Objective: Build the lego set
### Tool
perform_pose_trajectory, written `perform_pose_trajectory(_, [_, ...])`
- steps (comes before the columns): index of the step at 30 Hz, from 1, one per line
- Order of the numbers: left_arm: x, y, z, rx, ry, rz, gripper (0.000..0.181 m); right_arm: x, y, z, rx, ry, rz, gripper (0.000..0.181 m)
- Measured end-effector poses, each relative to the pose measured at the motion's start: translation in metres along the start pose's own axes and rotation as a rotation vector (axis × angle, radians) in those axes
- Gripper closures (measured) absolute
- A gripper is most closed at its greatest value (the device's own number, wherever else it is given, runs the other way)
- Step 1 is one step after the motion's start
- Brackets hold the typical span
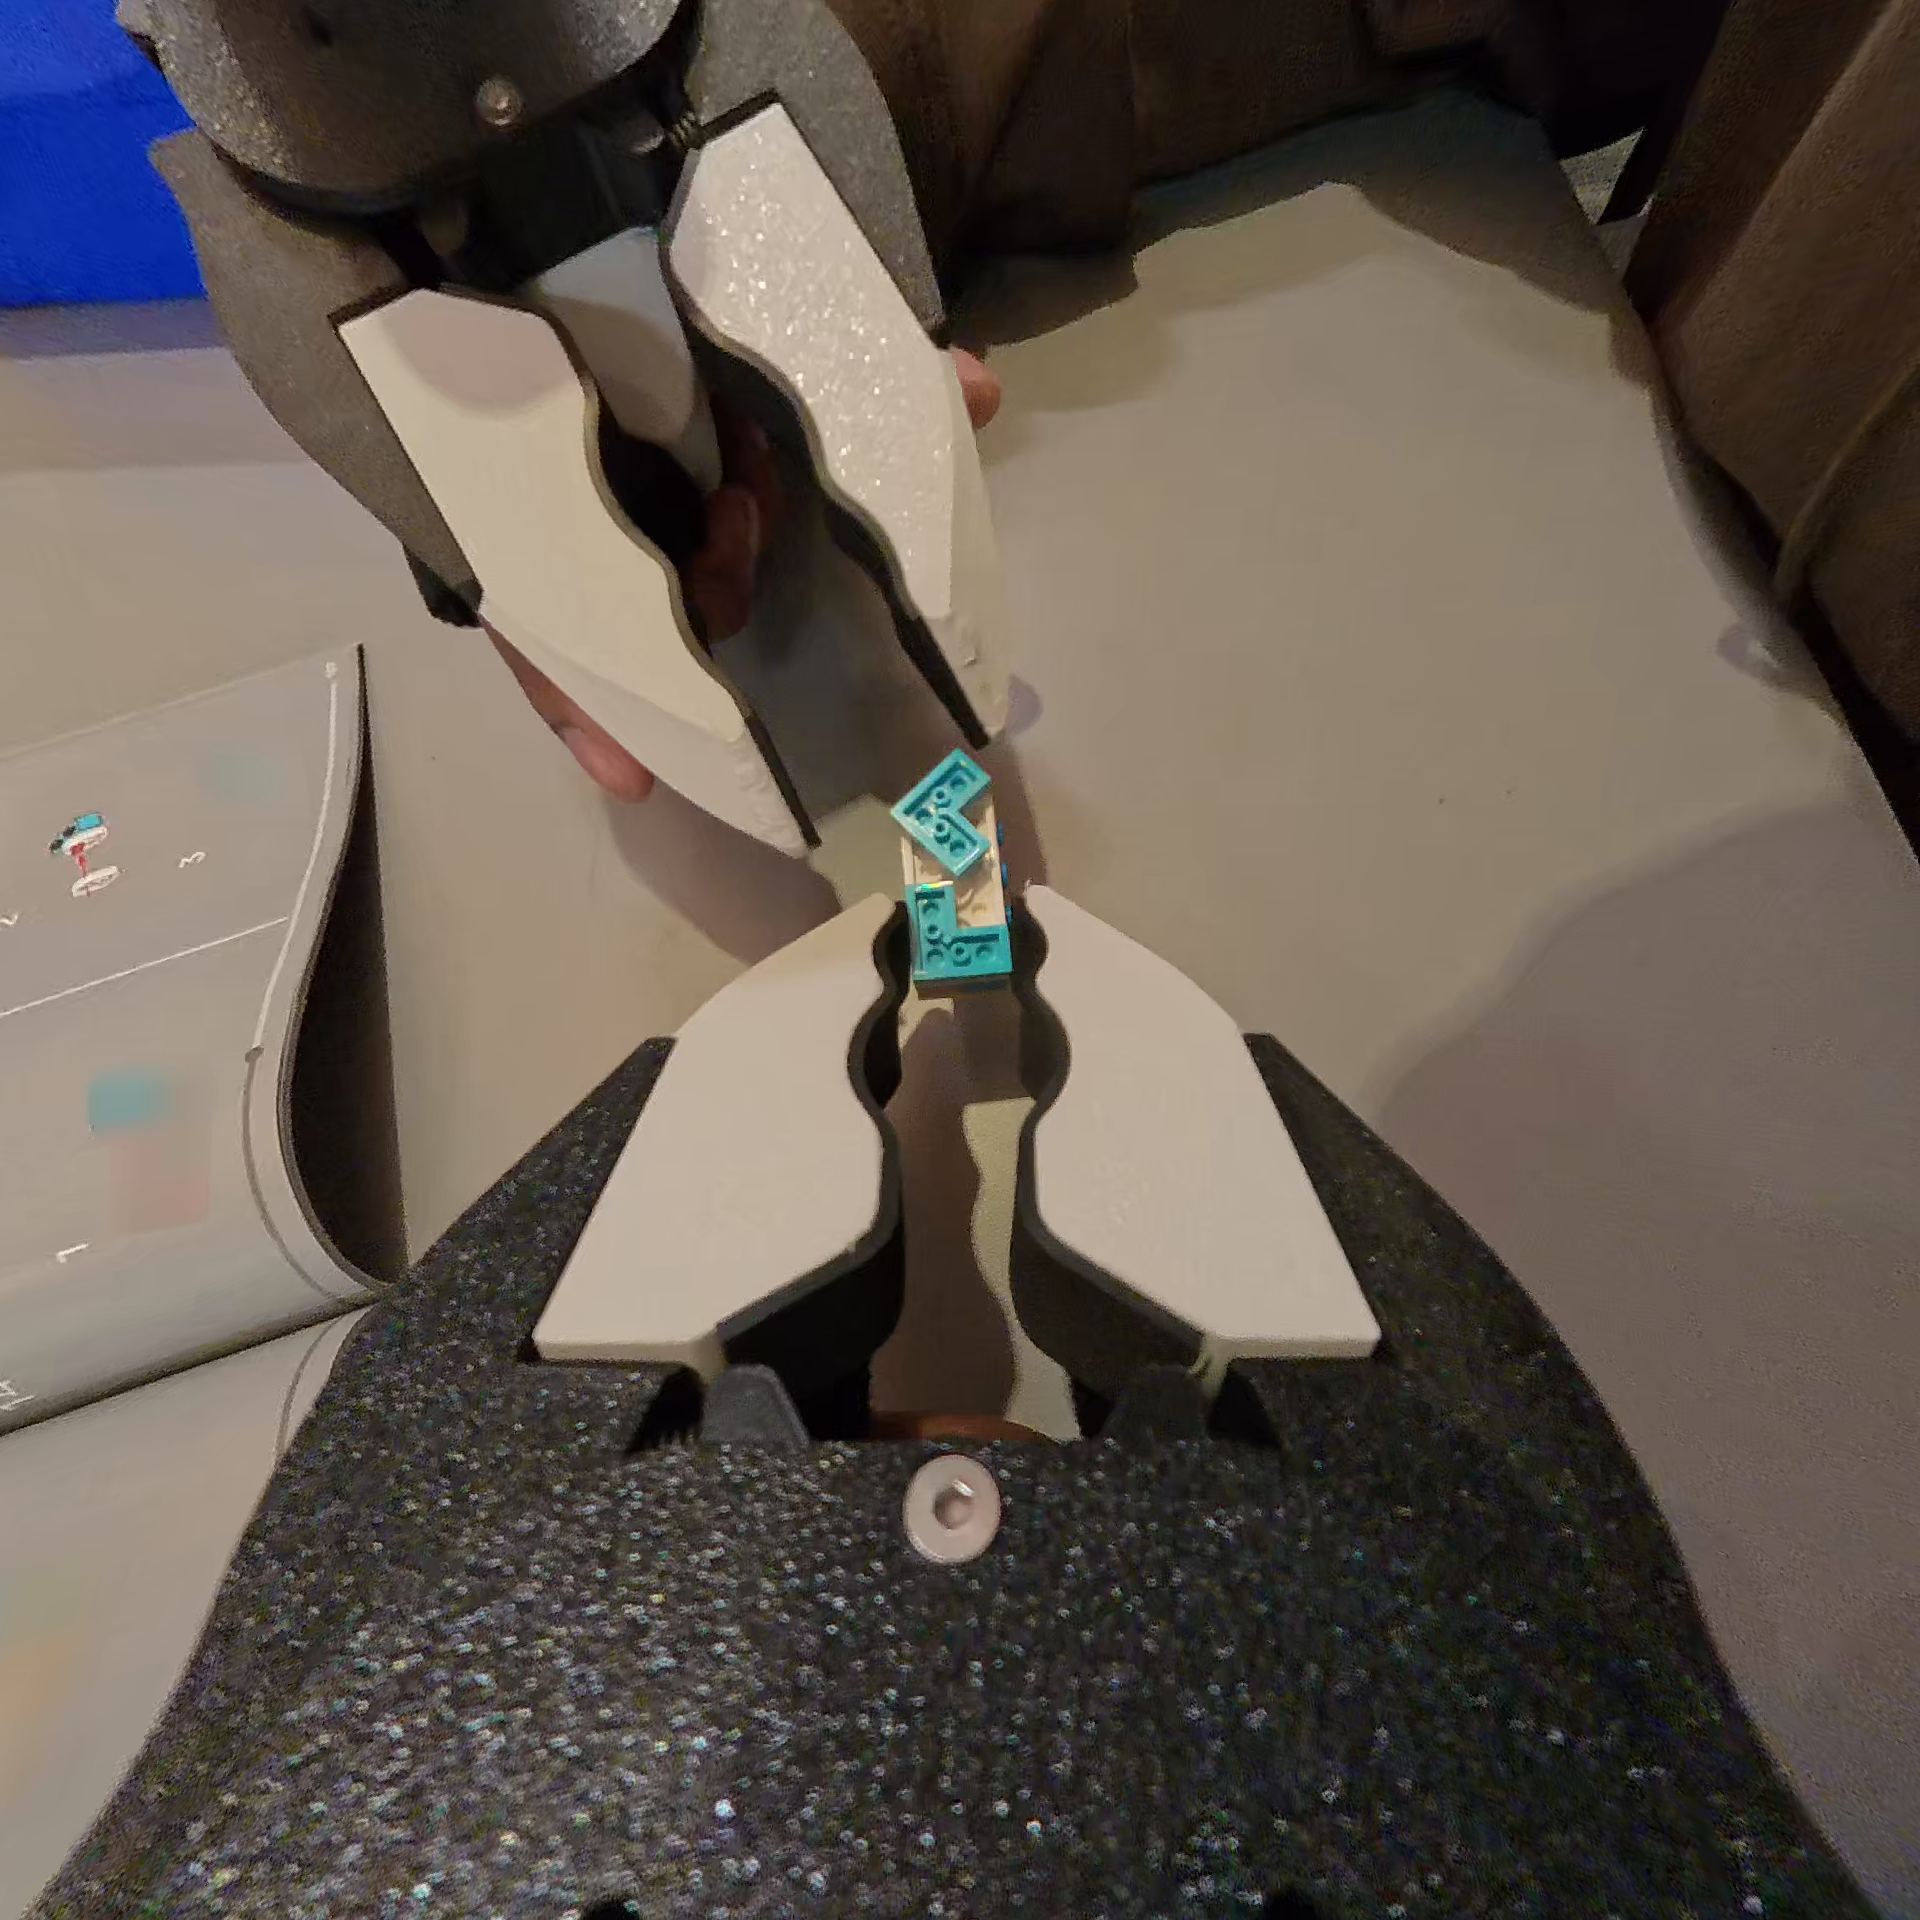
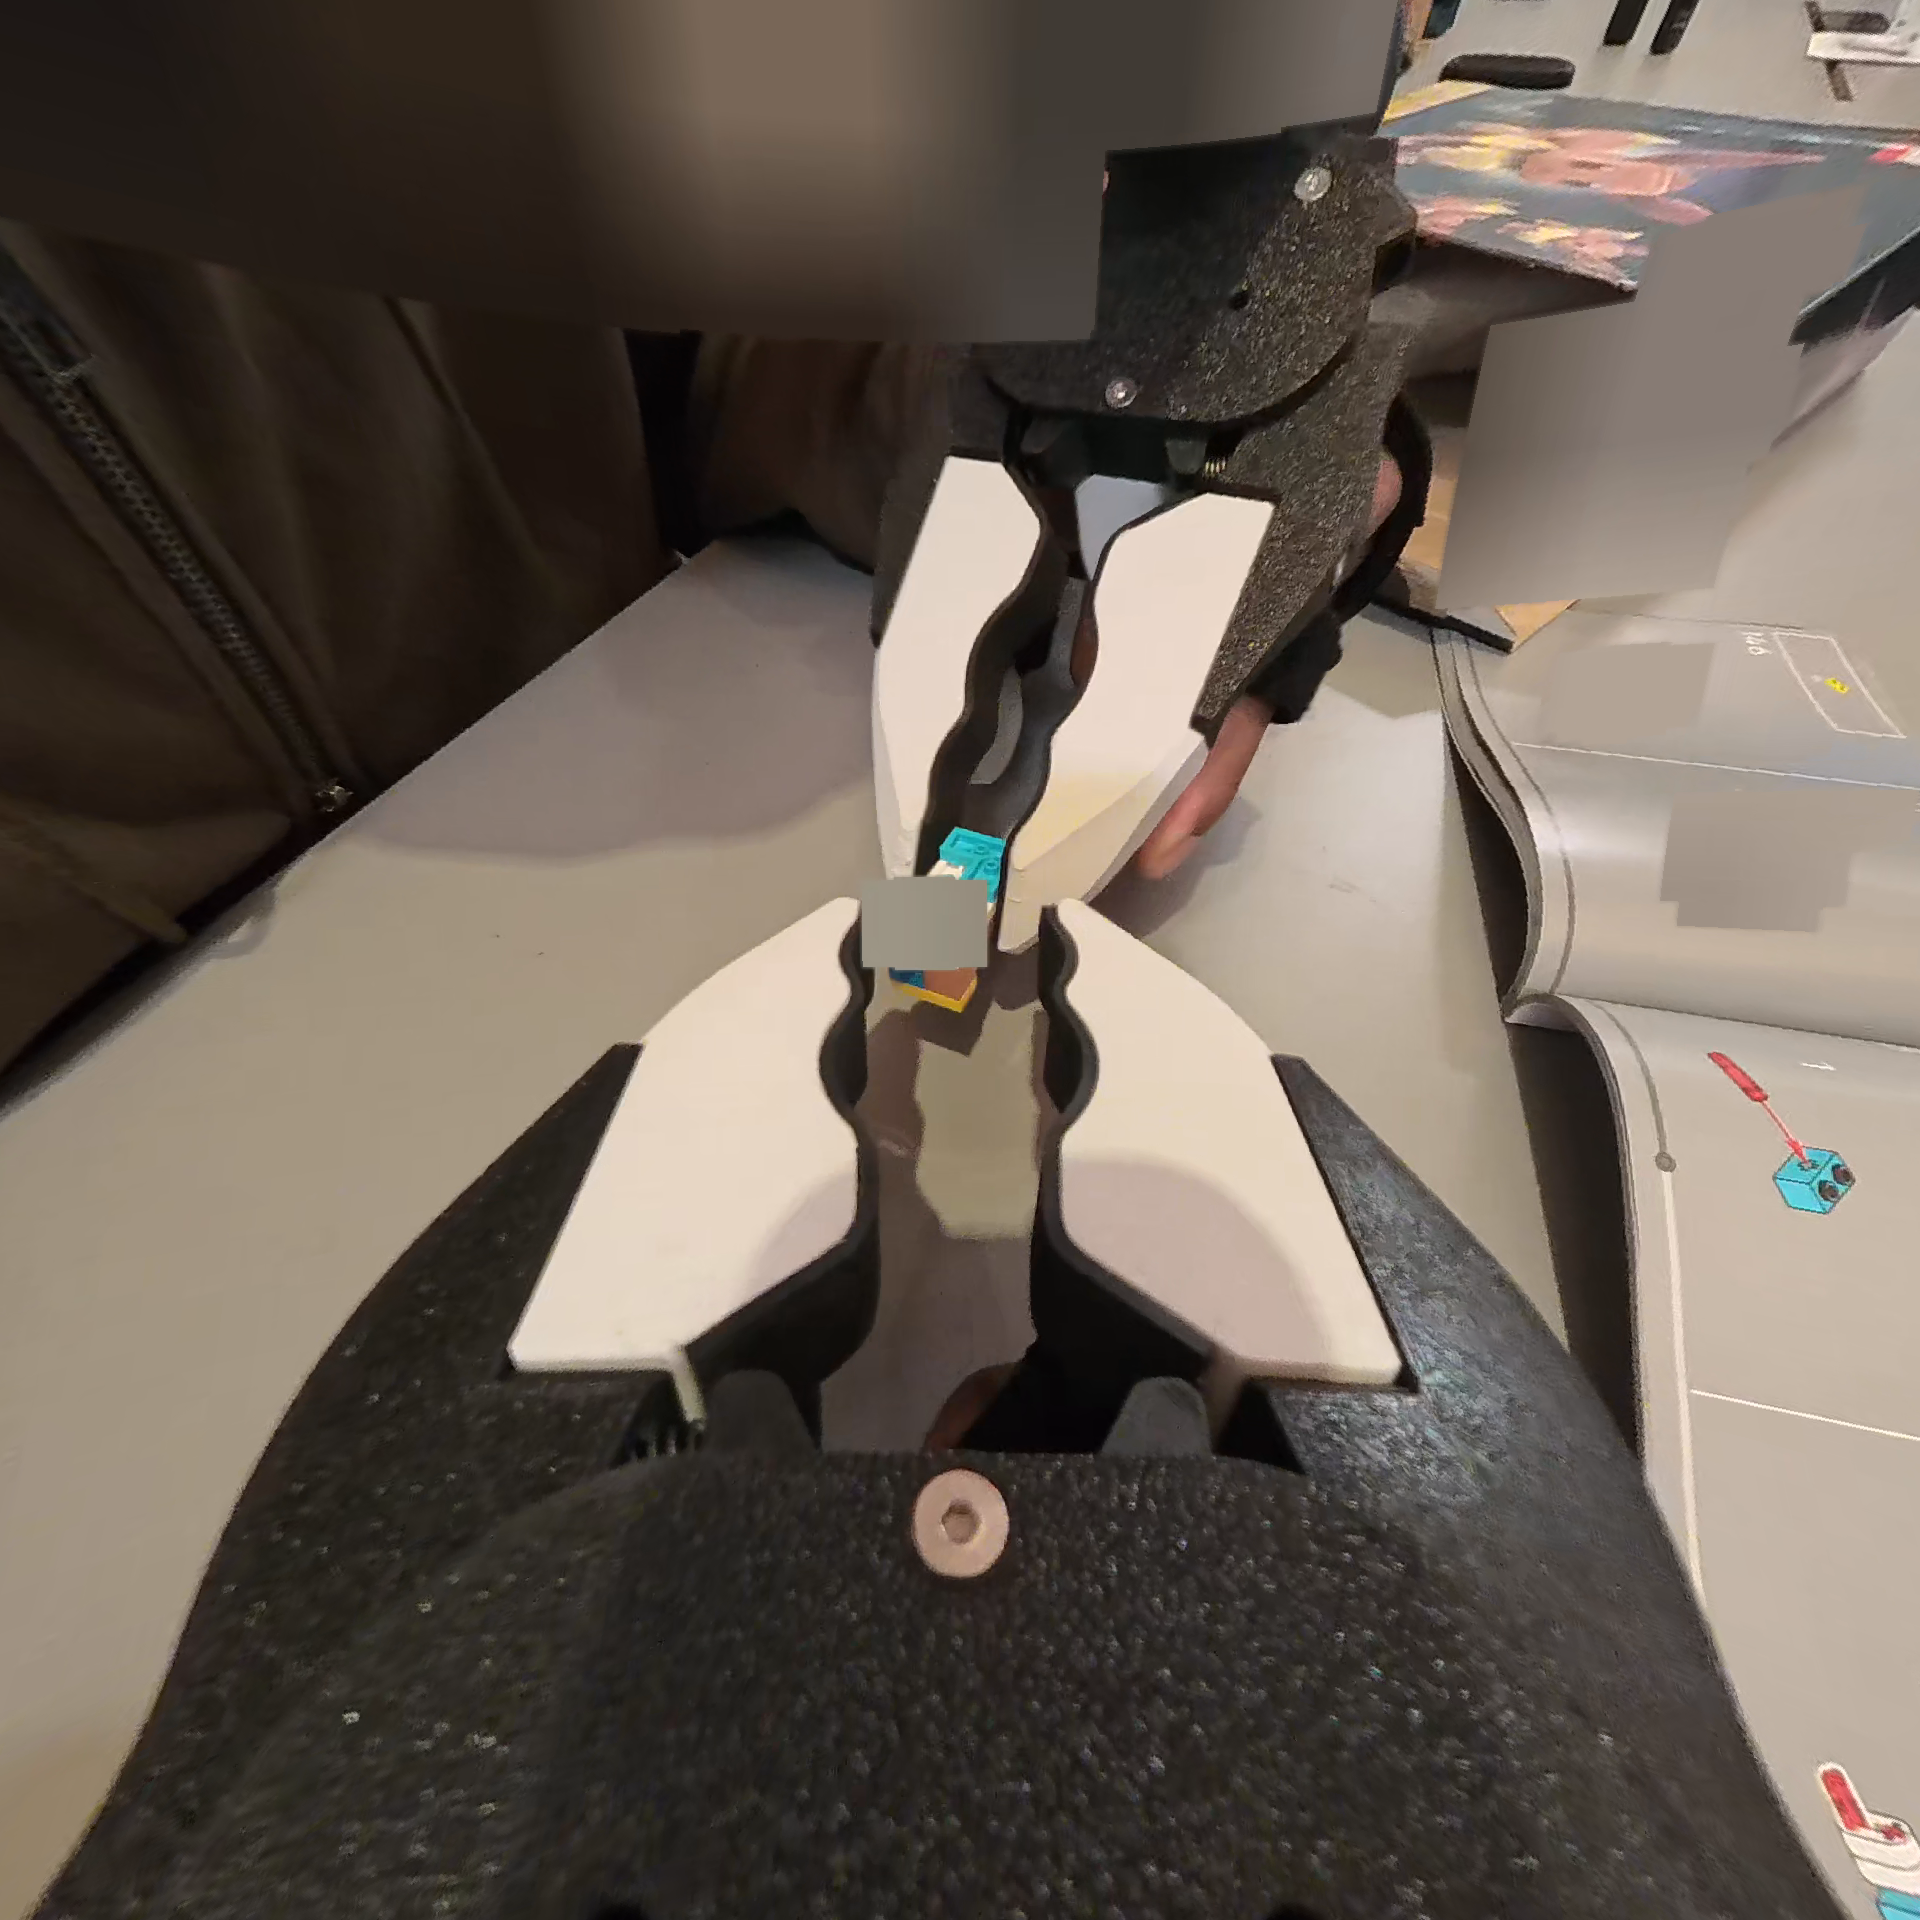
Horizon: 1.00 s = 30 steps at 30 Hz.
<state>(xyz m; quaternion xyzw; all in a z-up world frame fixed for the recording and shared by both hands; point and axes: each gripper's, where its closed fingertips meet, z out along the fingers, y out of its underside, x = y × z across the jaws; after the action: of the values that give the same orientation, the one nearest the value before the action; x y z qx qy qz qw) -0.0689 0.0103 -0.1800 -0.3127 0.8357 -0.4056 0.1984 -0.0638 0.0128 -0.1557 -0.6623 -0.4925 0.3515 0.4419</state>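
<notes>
On my left, the open instruction booklet (image 1: 156,1039) lies flat on the grey tabletop (image 1: 1351,727), its curled page edge close beside my left tool (image 1: 961,914). That tool is narrowed onto the small lego assembly (image 1: 951,883): a white plate carrying two teal L-shaped corner plates, studs turned up toward the camera. I judge I hold it by its near end so the far end stays free for the other side to work on.

My right tool (image 2: 951,914) comes in from across, tips angled down at the far teal corner. In the right wrist view its tips stand a little apart, with a small blue, brown and yellow piece (image 2: 935,987) between or just under them; a patch covers part of this, so I cannot tell whether they clamp it or anything else.

Room is tight where the two tools nearly meet tip to tip. To the right the tabletop is bare up to its edge, beyond which brown clothing (image 1: 1766,416) shows. The booklet and a printed box (image 2: 1558,187) bound the other side.
</notes>
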Motion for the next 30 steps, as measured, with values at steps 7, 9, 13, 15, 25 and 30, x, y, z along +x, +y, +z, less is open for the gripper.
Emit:
perform_pose_trajectory(7, [0.001,-0.001,0.0,0.007,0.004,0.0,0.163,-0.006,0.003,0.004,-0.027,-0.028,-0.018,0.155])
perform_pose_trajectory(9, [0.001,-0.002,0.0,0.008,0.006,-0.001,0.163,-0.006,0.003,0.004,-0.028,-0.026,-0.016,0.156])
perform_pose_trajectory(13, [0.0,-0.001,0.0,0.008,0.001,-0.006,0.163,-0.005,0.003,0.005,-0.035,-0.015,-0.015,0.163])
perform_pose_trajectory(15, [-0.002,0.0,-0.001,0.003,-0.008,-0.013,0.163,-0.004,0.004,0.006,-0.04,-0.002,-0.022,0.164])
perform_pose_trajectory(25, [-0.013,0.001,-0.006,0.009,-0.055,-0.068,0.163,0.009,0.002,0.003,-0.022,0.14,-0.029,0.164])
perform_pose_trajectory(30, [-0.024,0.004,-0.009,0.011,-0.106,-0.112,0.163,0.021,0.002,-0.002,-0.017,0.258,-0.012,0.167])
